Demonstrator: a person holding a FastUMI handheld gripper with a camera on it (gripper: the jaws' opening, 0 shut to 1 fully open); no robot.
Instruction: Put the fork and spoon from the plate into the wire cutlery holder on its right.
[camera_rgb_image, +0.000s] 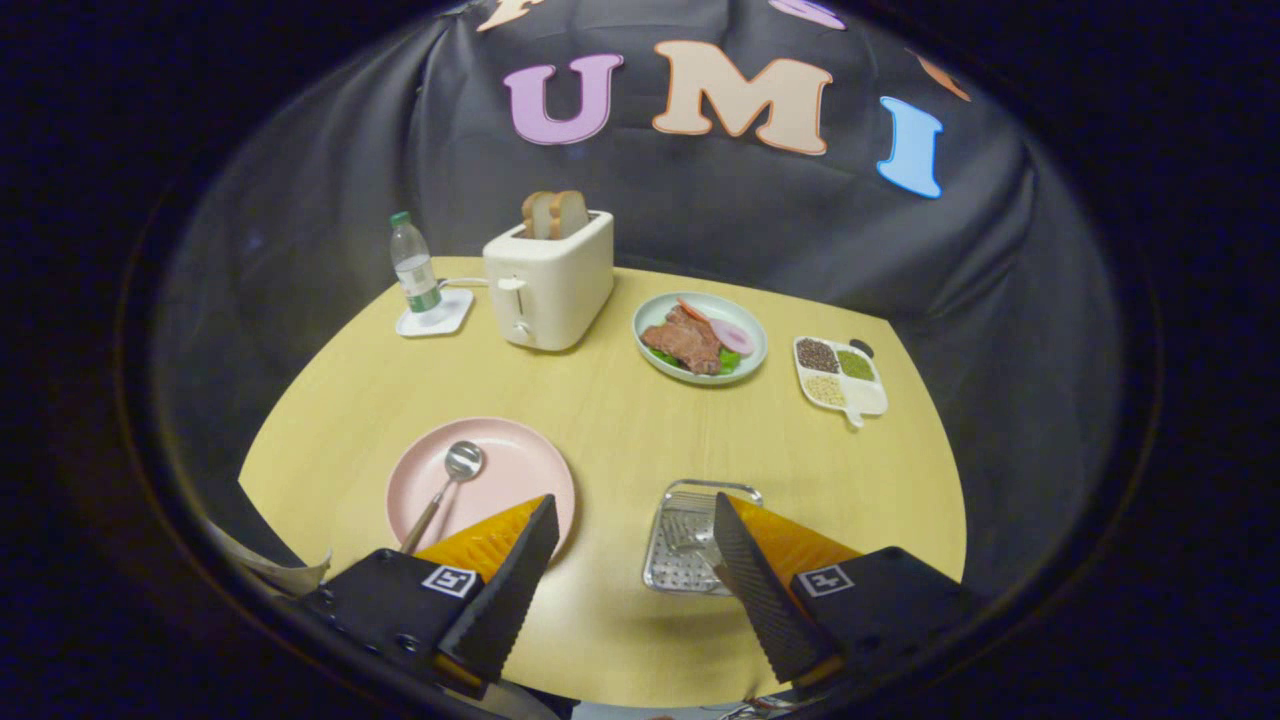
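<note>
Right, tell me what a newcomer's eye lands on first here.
The open gripper hangs over the yellow table, empty. Beside its left finger a spoon lies on the pink plate; by its right finger sits the wire cutlery holder with a fork in it. Beyond stands a cream toaster holding bread.

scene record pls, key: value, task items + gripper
gripper: open, fingers spread, holding nothing, above the table
spoon: on pink plate, bowl end away from gripper, next to the left finger
fork: lying in wire cutlery holder
wire cutlery holder: right of plate, partly behind right finger
remaining: spoon not yet moved
</note>
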